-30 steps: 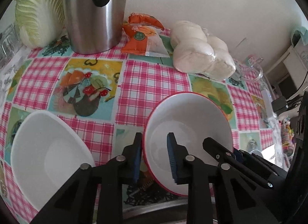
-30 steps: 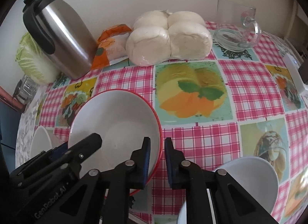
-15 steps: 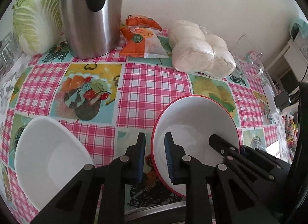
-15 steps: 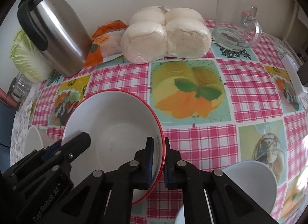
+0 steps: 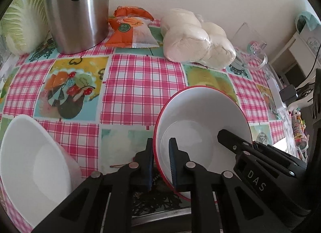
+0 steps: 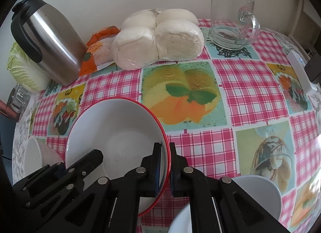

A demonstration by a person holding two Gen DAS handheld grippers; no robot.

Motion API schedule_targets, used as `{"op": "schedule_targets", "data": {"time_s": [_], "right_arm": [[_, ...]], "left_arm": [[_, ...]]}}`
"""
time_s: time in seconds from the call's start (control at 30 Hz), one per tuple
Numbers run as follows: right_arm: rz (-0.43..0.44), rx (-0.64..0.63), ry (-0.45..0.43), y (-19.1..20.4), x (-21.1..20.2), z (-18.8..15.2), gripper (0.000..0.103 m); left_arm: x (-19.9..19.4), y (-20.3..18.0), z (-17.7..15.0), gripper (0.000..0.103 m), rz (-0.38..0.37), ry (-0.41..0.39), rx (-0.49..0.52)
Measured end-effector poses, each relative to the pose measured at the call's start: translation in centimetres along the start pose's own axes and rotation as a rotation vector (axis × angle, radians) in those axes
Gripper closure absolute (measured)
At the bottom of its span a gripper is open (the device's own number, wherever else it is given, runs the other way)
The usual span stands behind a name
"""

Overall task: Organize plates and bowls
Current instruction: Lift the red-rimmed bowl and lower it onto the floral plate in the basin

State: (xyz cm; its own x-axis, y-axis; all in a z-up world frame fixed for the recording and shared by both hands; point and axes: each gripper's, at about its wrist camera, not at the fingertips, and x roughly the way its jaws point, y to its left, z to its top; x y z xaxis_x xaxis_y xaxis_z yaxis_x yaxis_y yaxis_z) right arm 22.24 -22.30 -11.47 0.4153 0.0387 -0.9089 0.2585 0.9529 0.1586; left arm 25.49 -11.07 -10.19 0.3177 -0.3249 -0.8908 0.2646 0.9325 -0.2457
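**Two grippers clamped on opposite sides of one red-rimmed bowl, seen from each wrist.**

Left wrist view: the left gripper [image 5: 161,162] is pinched on the near-left rim of the red-rimmed bowl [image 5: 200,120], one pad outside the wall and one inside. The bowl sits on the checked tablecloth [image 5: 140,84]. The right gripper [image 5: 240,148] reaches in over the bowl's right side. A white bowl [image 5: 30,164] lies to the left, apart from the first. A steel jug [image 5: 78,8], a cabbage [image 5: 22,22], an orange packet [image 5: 130,30] and wrapped buns [image 5: 196,38] line the wall.

Right wrist view: the right gripper [image 6: 165,164] is pinched on the red-rimmed bowl's [image 6: 112,128] right rim. The left gripper [image 6: 66,170] grips its left side. Another white bowl [image 6: 260,195] sits at lower right; a glass mug [image 6: 230,22] stands beside the buns.
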Motion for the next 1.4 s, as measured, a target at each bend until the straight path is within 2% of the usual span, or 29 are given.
{"op": "schedule_targets", "data": {"time_s": [0.27, 0.43, 0.67, 0.93, 1.0, 1.17, 1.4], "right_arm": [[0.006, 0.031, -0.016, -0.1, -0.6, -0.3, 0.095], [0.021, 0.045, -0.054, -0.1, -2.4, -0.2, 0.095], [0.034, 0.047, -0.117, 0.4, -7.1, -0.8, 0.095], [0.065, 0.062, -0.144, 1.1, -11.2, -3.3, 0.094], [0.082, 0.072, -0.135, 1.4, -11.8, -4.4, 0.094], [0.108, 0.085, -0.135, 2.0, -12.9, -7.0, 0.094], [0.128, 0.105, -0.133, 1.8, -13.9, -10.9, 0.094]], "left_arm": [[-0.6, 0.4, -0.1, 0.090, -0.030, -0.030, -0.010], [-3.1, -0.1, 0.2, 0.090, -0.030, -0.080, 0.003], [-7.7, -1.6, -0.1, 0.090, -0.023, -0.151, 0.042], [-12.1, -1.1, -2.3, 0.090, -0.046, -0.194, 0.039], [-13.0, -0.5, -3.3, 0.090, -0.050, -0.202, 0.010], [-14.0, -1.2, -6.4, 0.090, 0.047, -0.200, 0.077], [-14.6, -0.7, -9.8, 0.090, 0.065, -0.182, 0.097]]}}
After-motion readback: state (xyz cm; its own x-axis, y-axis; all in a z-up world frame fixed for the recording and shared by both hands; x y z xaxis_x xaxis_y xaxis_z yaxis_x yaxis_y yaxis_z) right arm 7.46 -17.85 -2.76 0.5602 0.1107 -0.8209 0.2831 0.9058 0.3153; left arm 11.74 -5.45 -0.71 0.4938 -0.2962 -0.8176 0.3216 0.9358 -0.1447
